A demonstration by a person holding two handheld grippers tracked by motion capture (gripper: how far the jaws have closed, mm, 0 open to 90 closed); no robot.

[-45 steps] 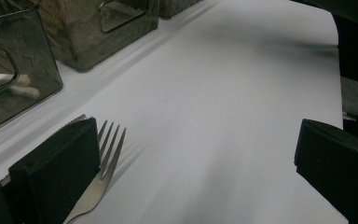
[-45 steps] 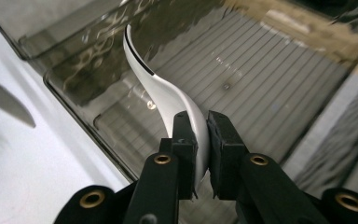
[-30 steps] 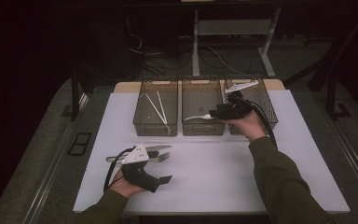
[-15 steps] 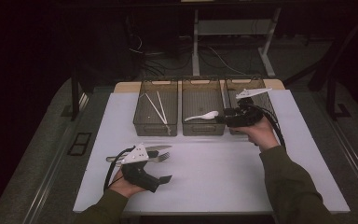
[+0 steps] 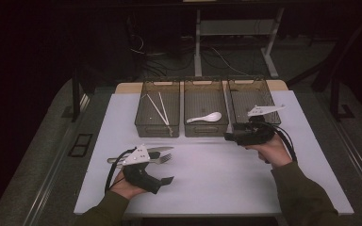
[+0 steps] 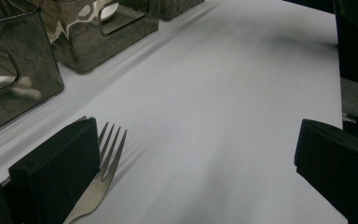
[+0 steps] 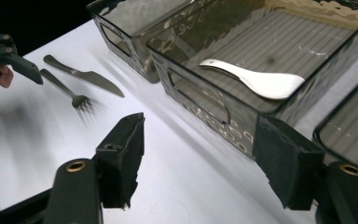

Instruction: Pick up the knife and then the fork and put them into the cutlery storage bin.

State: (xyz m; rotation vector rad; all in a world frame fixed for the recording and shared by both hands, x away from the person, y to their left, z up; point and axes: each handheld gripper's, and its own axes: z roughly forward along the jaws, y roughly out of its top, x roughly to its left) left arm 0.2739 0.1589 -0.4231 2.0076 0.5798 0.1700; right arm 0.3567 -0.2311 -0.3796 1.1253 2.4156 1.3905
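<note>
We see three smoky see-through bins in a row at the far side of the white counter [image 5: 217,183]. The left bin [image 5: 143,113] holds a pair of pale chopsticks [image 5: 159,108] lying crossed along its floor. The middle bin [image 5: 192,101] holds a white soup spoon [image 5: 205,117], bowl toward the right and handle toward the left; in the right gripper view the spoon [image 7: 256,79] lies flat on the ribbed floor. The right bin [image 5: 245,94] looks bare as far as we can see, though the right tongs cover its near part.

Near the front left of the counter lie a fork [image 6: 101,175] and a knife [image 7: 86,77], side by side and outside every bin.

The left tongs [image 5: 162,172] rest low over the counter just beside the fork, jaws spread wide apart with nothing between them. The right tongs [image 5: 227,137] hover at the near wall of the middle and right bins, jaws likewise parted and gripping nothing
</note>
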